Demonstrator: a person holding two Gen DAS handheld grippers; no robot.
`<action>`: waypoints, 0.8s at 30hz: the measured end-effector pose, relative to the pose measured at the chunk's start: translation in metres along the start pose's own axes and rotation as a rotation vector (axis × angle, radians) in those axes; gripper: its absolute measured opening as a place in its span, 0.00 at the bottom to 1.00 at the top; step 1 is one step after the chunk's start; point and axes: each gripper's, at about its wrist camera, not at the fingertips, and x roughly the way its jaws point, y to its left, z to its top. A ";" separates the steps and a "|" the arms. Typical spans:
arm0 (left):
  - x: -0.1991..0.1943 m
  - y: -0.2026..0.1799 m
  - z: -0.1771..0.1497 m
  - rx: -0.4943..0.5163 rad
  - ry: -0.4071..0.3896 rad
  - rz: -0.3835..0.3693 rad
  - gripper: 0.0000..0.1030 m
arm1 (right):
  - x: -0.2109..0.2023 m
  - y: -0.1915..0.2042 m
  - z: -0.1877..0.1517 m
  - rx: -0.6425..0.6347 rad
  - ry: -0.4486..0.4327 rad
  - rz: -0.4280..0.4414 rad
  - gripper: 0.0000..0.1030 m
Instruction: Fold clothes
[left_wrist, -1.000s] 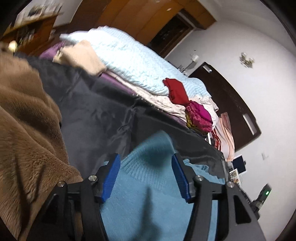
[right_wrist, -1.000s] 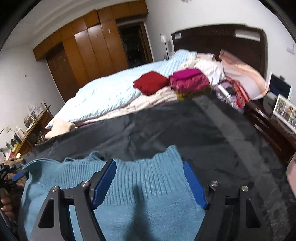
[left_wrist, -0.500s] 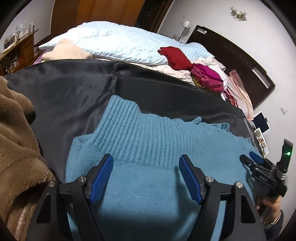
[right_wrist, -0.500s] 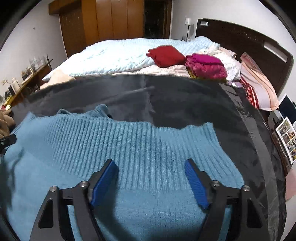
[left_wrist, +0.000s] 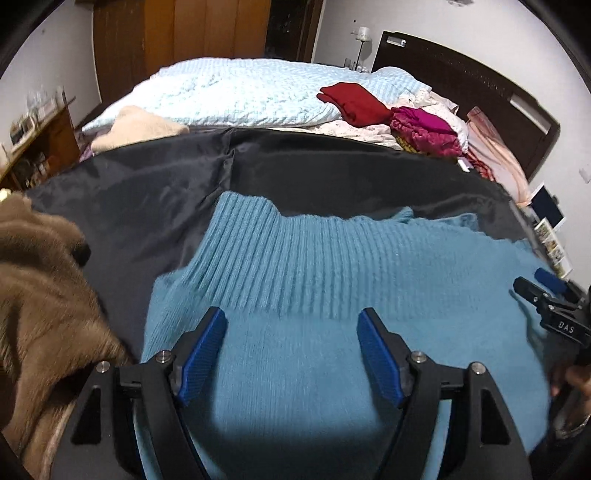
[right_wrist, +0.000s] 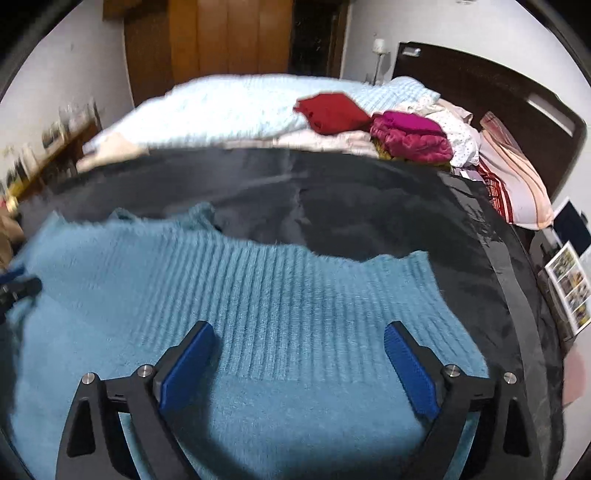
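Observation:
A teal knit sweater (left_wrist: 332, 280) lies spread on a black sheet (left_wrist: 147, 192), its ribbed band toward the far side. It also shows in the right wrist view (right_wrist: 258, 295). My left gripper (left_wrist: 291, 321) is open and empty above the sweater's left part. My right gripper (right_wrist: 299, 338) is open and empty above its right part. The right gripper also shows at the right edge of the left wrist view (left_wrist: 550, 295), and the left gripper's tip shows at the left edge of the right wrist view (right_wrist: 18, 284).
A brown fleece garment (left_wrist: 40, 295) lies at the left of the sheet. Behind are a light blue quilt (left_wrist: 240, 92), a red folded garment (left_wrist: 351, 99), a magenta one (left_wrist: 424, 129) and a dark headboard (left_wrist: 461, 77). Photo frames (right_wrist: 569, 284) stand at right.
Both grippers have swung up and back over the sweater, and more of it now lies spread below them. Both stay open. The right wrist view is motion-blurred.

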 end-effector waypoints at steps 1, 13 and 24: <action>-0.008 0.002 -0.003 -0.008 0.002 -0.012 0.76 | -0.011 -0.006 -0.004 0.031 -0.026 0.022 0.92; -0.046 -0.006 -0.050 0.006 0.022 -0.078 0.79 | -0.108 -0.091 -0.098 0.400 -0.011 0.232 0.92; -0.048 0.007 -0.058 -0.051 0.022 -0.136 0.80 | -0.131 -0.120 -0.173 0.683 0.078 0.352 0.92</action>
